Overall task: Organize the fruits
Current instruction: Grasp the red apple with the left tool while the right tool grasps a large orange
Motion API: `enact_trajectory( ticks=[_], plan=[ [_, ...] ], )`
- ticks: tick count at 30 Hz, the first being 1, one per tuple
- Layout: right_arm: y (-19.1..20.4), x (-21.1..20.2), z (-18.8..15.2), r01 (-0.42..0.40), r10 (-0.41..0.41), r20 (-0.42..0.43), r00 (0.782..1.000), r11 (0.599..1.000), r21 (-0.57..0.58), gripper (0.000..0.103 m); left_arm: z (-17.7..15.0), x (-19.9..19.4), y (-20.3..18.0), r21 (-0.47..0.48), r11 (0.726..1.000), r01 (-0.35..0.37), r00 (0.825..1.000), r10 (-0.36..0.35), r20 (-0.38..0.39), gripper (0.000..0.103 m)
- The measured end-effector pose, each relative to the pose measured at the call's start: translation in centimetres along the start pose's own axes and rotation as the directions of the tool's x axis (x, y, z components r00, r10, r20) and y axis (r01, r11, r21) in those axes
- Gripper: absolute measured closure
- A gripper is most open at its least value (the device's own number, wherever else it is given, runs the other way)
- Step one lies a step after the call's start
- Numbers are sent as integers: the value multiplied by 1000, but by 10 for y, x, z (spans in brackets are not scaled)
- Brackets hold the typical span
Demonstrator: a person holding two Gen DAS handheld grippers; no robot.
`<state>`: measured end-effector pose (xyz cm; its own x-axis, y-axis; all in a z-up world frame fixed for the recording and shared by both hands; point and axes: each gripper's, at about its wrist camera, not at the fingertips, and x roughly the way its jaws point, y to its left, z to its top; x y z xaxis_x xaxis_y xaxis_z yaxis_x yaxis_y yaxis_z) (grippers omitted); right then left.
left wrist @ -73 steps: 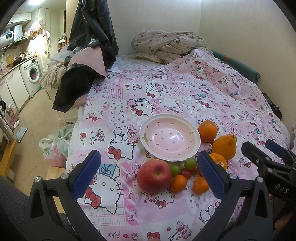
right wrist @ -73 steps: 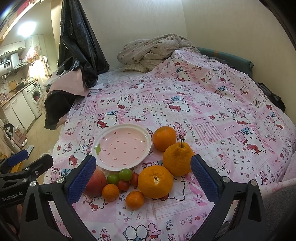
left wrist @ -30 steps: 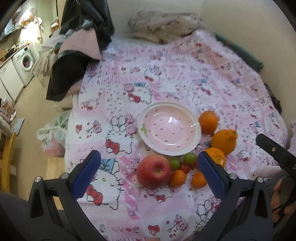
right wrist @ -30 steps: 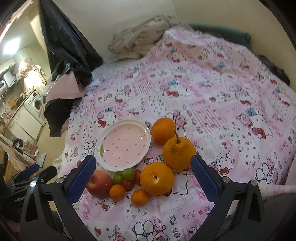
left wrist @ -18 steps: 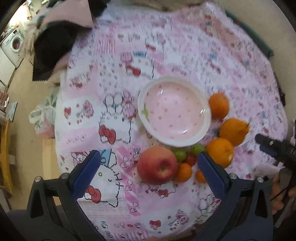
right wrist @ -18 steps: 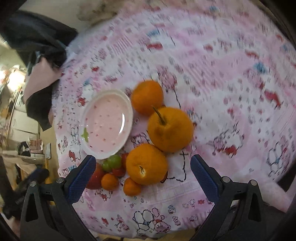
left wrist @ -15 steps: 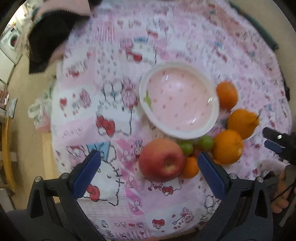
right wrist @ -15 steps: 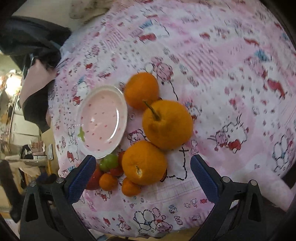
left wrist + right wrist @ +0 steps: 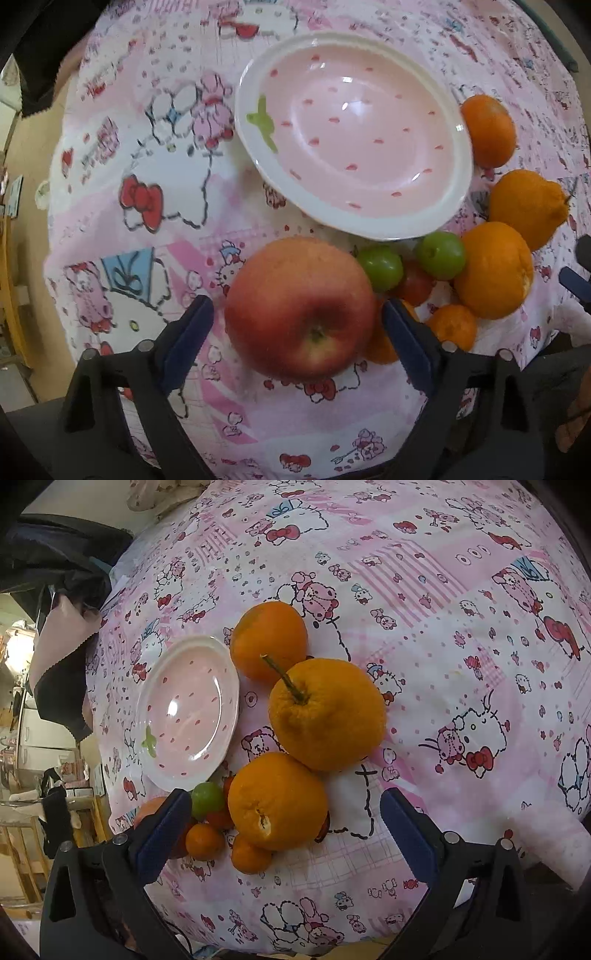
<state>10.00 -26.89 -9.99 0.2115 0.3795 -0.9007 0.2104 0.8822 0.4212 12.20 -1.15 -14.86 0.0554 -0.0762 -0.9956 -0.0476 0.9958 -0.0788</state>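
Apple [image 9: 301, 308] lower centre, between left tongs [image 9: 295, 325] — spread apart, not clamped. Right tongs [image 9: 284, 816] likewise apart around orange [image 9: 277, 801]. Risk: fruit rolling on soft bedspread [image 9: 147, 184], missing plate [image 9: 458, 206].

Left gripper [image 9: 295, 317] spread wide, right gripper [image 9: 284, 812] likewise (angled downward)

Both views are evenly and brightly lit by soft indoor light. Small white glints of glare sit on the glazed plate [image 9: 354, 133], and the fruit casts only faint shadows on the bedspread [image 9: 461, 664]. Fisheye distortion bends the scene outward, with dark vignetted corners. The left view is slightly blurred, especially toward its edges; the apple [image 9: 301, 308] looks soft.
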Motion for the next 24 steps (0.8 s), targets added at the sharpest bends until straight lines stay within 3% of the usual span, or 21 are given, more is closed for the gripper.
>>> enact_trajectory(
  ticks=[4, 7, 14, 20, 22, 24],
  plan=[
    [4, 1, 0, 5, -5, 6, 1000, 1000, -19, 0, -4, 16, 9, -67, 996, 65, 997, -66, -25, 19],
    [4, 5, -1, -6, 6, -11, 1000, 1000, -20, 0, -10, 16, 8, -61, 996, 70, 997, -72, -16, 20],
    [4, 32, -9, 25, -28, -138, 990, 999, -26, 0, -25, -4, 26, -99, 991, 90, 996, -91, -3, 20],
    [38, 56, -16, 127, -156, -131, 979, 970, -207, 3, -34, -20, 36, -118, 989, 87, 996, -83, 38, 20],
    [45, 66, -18, 162, -200, -132, 971, 954, -253, 13, -36, -24, 38, -116, 990, 84, 996, -80, 40, 20],
    [49, 76, -20, 208, -252, -127, 959, 935, -287, 15, -33, -24, 39, -114, 991, 75, 997, -70, 45, 20]
  ],
)
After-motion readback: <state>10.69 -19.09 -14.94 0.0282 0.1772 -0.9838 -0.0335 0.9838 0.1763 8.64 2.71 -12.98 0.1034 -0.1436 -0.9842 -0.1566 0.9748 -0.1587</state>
